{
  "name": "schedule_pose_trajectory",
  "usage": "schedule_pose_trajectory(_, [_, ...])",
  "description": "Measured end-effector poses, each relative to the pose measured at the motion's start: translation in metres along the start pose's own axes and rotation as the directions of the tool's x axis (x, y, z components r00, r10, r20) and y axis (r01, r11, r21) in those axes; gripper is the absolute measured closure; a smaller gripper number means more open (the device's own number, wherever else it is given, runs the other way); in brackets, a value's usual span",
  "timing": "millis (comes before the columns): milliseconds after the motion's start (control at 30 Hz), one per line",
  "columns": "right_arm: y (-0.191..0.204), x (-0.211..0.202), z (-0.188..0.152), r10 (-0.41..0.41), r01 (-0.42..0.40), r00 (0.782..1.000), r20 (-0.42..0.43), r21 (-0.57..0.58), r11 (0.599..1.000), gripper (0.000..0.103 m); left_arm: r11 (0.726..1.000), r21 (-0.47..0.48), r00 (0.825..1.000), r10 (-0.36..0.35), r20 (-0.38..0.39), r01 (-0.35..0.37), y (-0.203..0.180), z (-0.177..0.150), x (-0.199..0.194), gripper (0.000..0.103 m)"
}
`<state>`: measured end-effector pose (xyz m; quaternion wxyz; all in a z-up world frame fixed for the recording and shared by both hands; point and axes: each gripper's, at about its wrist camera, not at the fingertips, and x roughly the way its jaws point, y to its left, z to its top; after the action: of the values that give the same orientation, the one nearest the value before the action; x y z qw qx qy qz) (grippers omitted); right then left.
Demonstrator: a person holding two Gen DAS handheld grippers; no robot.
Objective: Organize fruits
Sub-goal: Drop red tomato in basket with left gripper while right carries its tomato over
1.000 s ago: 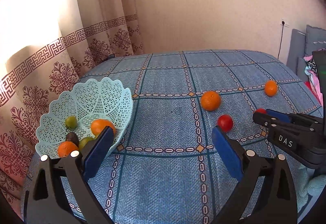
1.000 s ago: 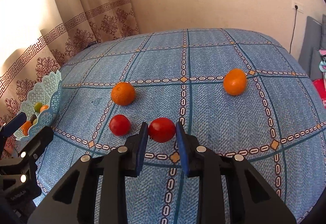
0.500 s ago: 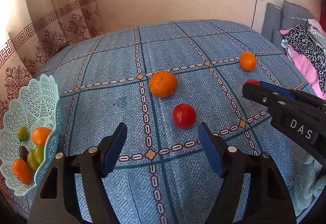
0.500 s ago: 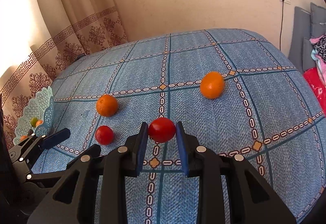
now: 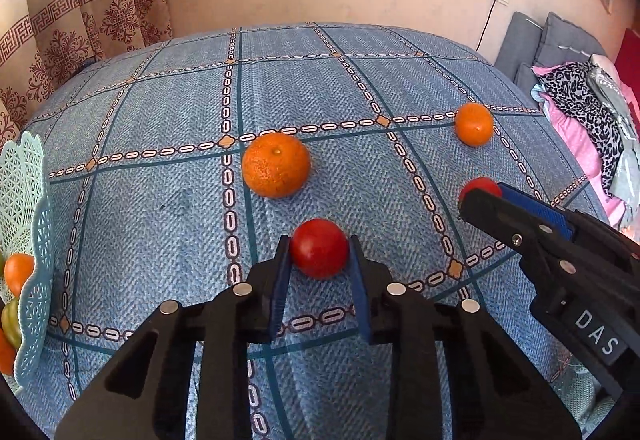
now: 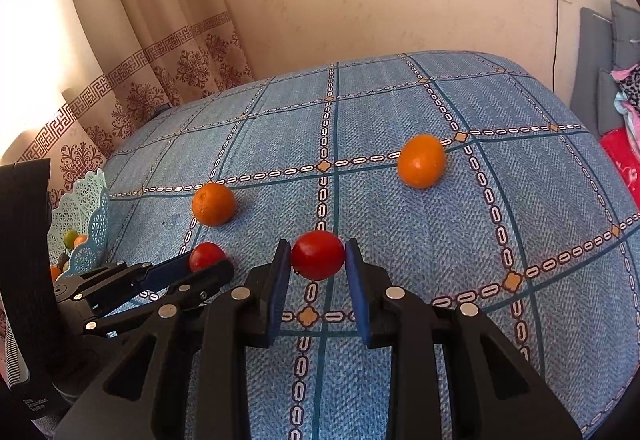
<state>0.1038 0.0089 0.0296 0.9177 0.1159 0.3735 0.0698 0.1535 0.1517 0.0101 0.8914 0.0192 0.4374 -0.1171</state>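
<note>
Both my feeds are bright and evenly lit — daylight enters at about 9 to 10 o'clock, through the curtain, and blows out to white at the upper left edge of the right wrist view. The oranges throw soft, short shadows toward 3 o'clock. Focus is sharp at centre. Strong fisheye bowing of the tablecloth grid — dark vignette in the corners.

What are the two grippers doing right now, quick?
Left gripper: closed on a red tomato on the blue bedspread.
Right gripper: closed on the other red tomato.
</note>
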Motion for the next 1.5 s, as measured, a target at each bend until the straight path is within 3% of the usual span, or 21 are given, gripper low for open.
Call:
schedule_pose_trajectory(367, [0.0,0.005,-0.001,0.005,-0.005,1.0,-0.004,0.001,1.0,0.075,0.998,0.028,0.997,0.061,0.041,-0.062,-0.009,-0.013,-0.018,0.075])
schedule_pose_trajectory(700, [0.004,0.004,-0.004,0.011,-0.011,1.0,-0.003,-0.004,1.0,0.075,0.993,0.011,0.985,0.118,0.125,-0.12,-0.003,-0.016,-0.053,0.075])
schedule_pose_trajectory(1133, [0.011,0.001,-0.009,0.025,-0.025,1.0,0.004,-0.011,1.0,0.075,0.975,-0.1,0.953,0.217,0.213,-0.2,0.032,-0.015,-0.098,0.075])
schedule_pose_trajectory(1500, [0.017,0.002,-0.011,0.036,-0.036,0.999,0.004,-0.018,0.999,0.075,0.934,-0.226,0.918,0.325,0.225,-0.275,0.084,-0.02,-0.121,0.075])
